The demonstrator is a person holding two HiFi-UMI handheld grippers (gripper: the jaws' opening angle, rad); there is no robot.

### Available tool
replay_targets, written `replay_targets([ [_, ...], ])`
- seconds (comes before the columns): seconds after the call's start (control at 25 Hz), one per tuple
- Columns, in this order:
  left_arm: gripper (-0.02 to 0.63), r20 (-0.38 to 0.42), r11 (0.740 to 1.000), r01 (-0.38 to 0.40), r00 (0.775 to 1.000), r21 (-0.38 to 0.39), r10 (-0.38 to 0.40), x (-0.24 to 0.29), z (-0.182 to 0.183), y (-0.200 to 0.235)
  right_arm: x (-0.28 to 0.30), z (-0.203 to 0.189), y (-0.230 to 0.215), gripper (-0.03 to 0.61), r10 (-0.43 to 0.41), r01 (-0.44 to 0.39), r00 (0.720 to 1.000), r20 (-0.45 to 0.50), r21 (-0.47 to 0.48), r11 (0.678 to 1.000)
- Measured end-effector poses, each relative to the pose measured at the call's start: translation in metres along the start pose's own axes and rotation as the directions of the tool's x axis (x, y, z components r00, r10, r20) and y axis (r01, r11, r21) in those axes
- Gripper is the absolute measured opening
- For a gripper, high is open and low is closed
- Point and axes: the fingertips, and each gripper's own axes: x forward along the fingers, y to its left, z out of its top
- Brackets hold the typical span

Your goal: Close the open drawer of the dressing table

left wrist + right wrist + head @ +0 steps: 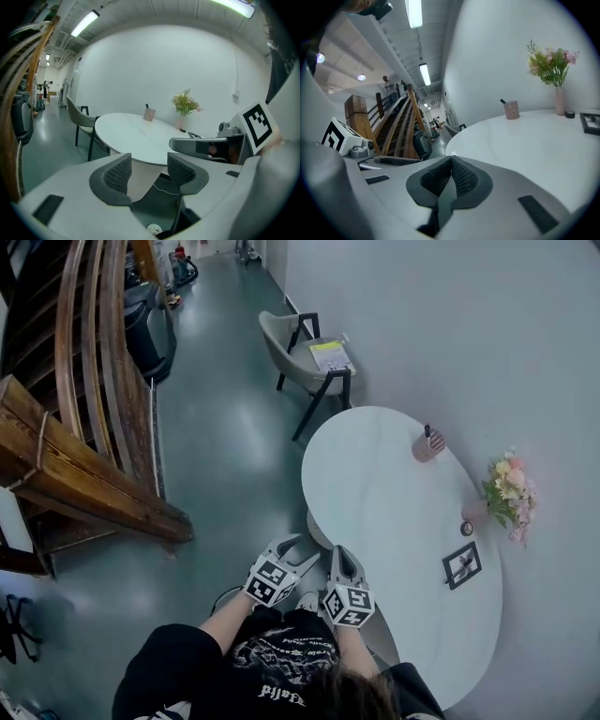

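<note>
No dressing table or drawer shows in any view. I stand at the near-left edge of a white oval table (pixel 384 493). Both grippers are held close to my body. My left gripper (pixel 289 545) is open with nothing between its ribbed pads (pixel 117 172), and it points along the table (pixel 136 136) toward the far wall. My right gripper (pixel 342 557) is just to its right, over the table's edge. Its jaws (pixel 451 176) are pressed together with nothing held, and the tabletop (pixel 534 140) stretches away on its right.
On the table along the wall stand a pink pen cup (pixel 427 444), a vase of flowers (pixel 511 488), a small dark lid (pixel 467 528) and a picture frame (pixel 462 565). A grey chair (pixel 305 352) stands beyond the table. A wooden staircase (pixel 84 427) rises on the left.
</note>
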Motion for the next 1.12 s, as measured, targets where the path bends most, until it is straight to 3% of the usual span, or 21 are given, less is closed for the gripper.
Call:
replay_targets([
  [0.4,0.245,0.1,1.0,-0.028,0.995,-0.001,0.028,-0.002,0.04,-0.031,-0.023,0.041,-0.005,0.026,0.038,-0.033,0.998,0.054,-0.079,0.996],
  [0.84,0.037,0.163,0.996,-0.054,0.984,-0.075,0.066,-0.005,0.041,-0.051,-0.044,0.039,-0.026,0.028,0.013,-0.008,0.999,0.04,-0.129,0.992],
  [1.12,0.025,0.146,0.996,-0.01,0.989,-0.084,0.022,-0.001,0.041,-0.067,-0.048,0.035,-0.026,0.026,0.03,-0.026,0.999,0.019,-0.185,0.982],
])
